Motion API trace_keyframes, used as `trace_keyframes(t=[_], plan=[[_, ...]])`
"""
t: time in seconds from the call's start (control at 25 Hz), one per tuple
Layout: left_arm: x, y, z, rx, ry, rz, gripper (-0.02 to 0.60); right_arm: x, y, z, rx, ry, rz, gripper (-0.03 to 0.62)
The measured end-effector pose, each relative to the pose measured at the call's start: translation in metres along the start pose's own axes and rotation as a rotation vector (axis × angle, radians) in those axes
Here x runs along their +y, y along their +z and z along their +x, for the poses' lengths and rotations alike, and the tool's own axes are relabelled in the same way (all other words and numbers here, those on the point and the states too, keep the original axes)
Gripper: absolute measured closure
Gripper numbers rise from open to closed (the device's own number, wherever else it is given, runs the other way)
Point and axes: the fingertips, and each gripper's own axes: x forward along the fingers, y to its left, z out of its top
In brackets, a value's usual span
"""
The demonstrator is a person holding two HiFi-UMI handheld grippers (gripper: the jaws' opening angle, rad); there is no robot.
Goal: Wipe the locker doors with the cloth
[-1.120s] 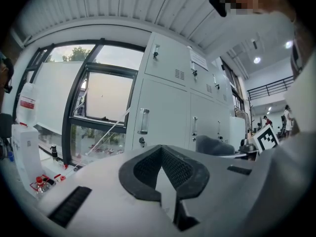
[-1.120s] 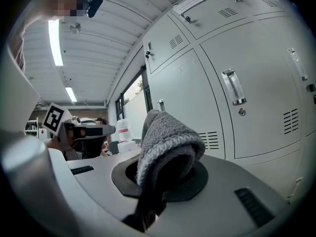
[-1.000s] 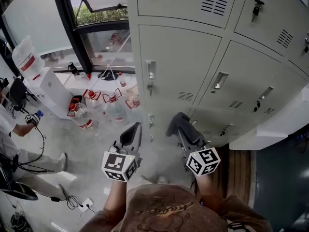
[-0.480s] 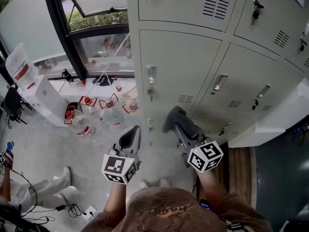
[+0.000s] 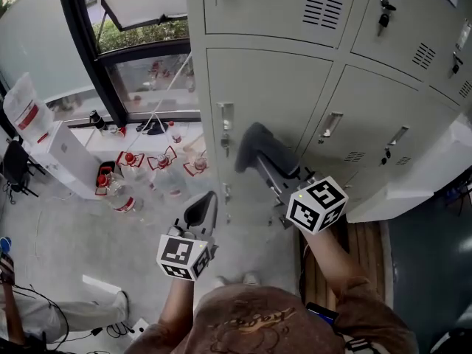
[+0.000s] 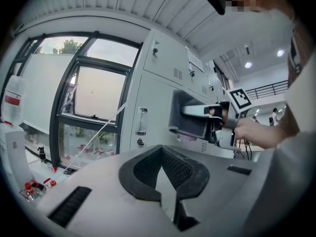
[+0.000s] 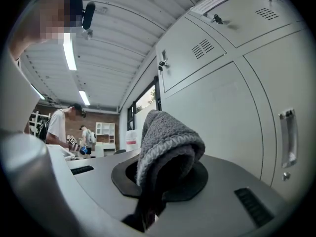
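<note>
Grey cloth [image 5: 257, 146]: folded over the jaw tips of the right gripper [image 5: 267, 162], in front of the middle locker door [image 5: 273, 80], just right of its handle [image 5: 226, 116]. Contact with the door panel: not determinable. Handle and key lock below it: nearest protrusions on that panel.

Further locker doors above, right and below, each with handle and vent slots.

Left of the lockers: window [image 5: 140, 57], water bottles [image 5: 122, 190] on the floor, white cabinet [image 5: 63, 150].

Right gripper: jaws clamped on the cloth, pointed up toward the door, forearm extended.

Left gripper [image 5: 200, 211]: jaws together, nothing held, positioned lower, well apart from the door, aimed toward the lockers.
</note>
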Motion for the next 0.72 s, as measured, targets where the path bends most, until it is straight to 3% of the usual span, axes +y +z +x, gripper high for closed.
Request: trace_keyframes(t=[0.28, 0.72], plan=[[-0.001, 0.004, 0.001, -0.008, -0.010, 0.014, 0.581, 0.005, 0.053, 0.046, -0.032, 0.074, -0.085, 0.560], [0.002, 0.000, -0.001, -0.004, -0.010, 0.007, 0.580, 0.021, 0.091, 0.111, -0.029, 0.146, -0.158, 0.560]])
